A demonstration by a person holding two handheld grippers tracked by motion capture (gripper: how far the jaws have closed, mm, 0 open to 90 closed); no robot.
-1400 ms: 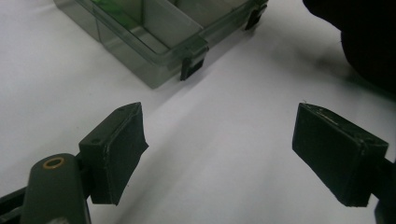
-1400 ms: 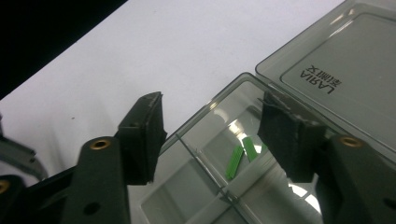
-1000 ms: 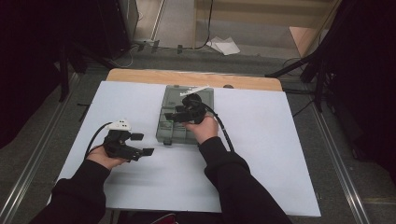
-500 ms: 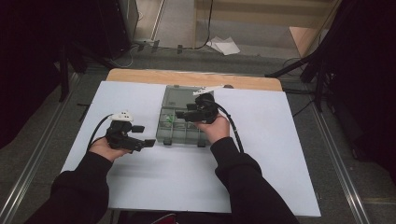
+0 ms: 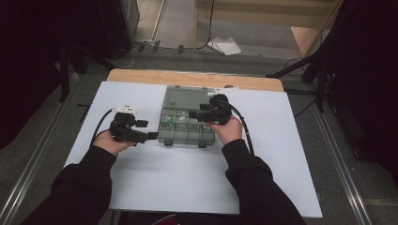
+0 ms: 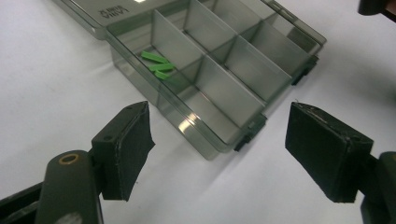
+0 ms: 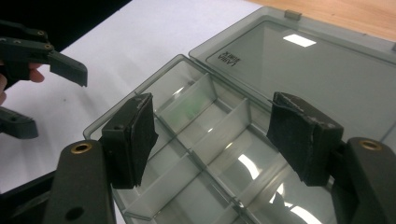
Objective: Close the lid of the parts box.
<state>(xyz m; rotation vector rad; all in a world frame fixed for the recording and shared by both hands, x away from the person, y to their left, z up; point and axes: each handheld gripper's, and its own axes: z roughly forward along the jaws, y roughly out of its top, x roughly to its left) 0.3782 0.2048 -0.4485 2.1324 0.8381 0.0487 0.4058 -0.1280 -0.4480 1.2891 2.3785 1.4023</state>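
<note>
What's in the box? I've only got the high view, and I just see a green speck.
Observer: Three small green strips lie in one compartment of the box.
Operator: Is the left gripper holding anything?
Observer: No, the left gripper is open, with nothing between its jaws, pointed at the box's near corner.
Operator: And the right?
Observer: The right gripper is open too, above the compartments.

Both forearms, in dark sleeves, come in from the near edge and angle inward. The left hand-held gripper (image 5: 149, 130) points to the person's right, its black padded jaws spread wide and empty. The right hand-held gripper (image 5: 193, 115) points to the person's left, jaws likewise wide apart, holding nothing.
</note>
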